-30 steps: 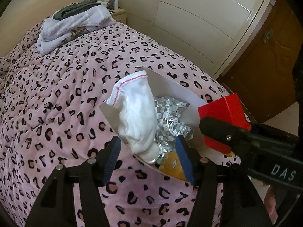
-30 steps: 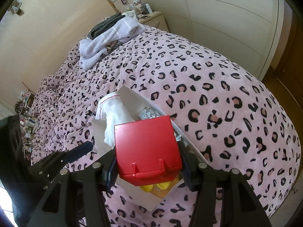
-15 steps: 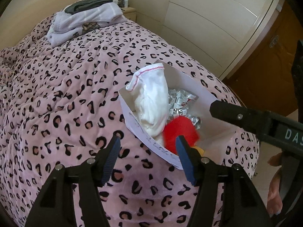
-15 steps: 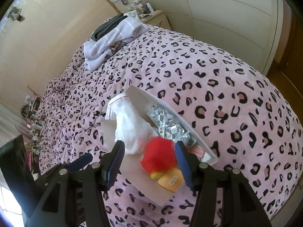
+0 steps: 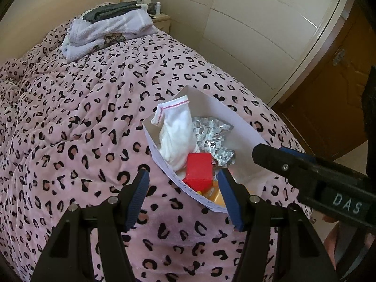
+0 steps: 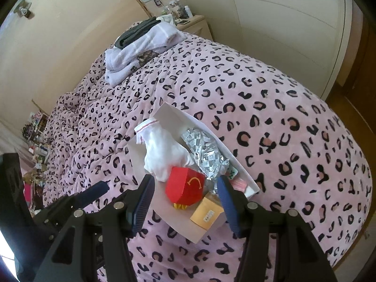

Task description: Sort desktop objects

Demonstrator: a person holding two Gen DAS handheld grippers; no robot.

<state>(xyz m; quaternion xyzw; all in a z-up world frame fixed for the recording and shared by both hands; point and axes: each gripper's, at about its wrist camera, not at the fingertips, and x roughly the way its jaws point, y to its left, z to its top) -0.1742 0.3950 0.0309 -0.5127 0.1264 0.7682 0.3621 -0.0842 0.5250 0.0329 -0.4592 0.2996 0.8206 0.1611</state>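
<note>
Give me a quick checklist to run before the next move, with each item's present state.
1. Red box lies inside the white tray: ok.
2. Right gripper open, nothing between its pads: ok.
3. Left gripper open, holding nothing: ok.
4. White glove and foil packets sit inside the tray: ok.
5. Tray rests flat on the quilt: cannot tell.
6. Red box lies stable: cannot tell.

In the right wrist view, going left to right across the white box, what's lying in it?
white glove → red box → silver foil packets, all inside the white box on the bed. The tan box sits nearer the camera, below the red box and foil, so its place is unclear.
</note>
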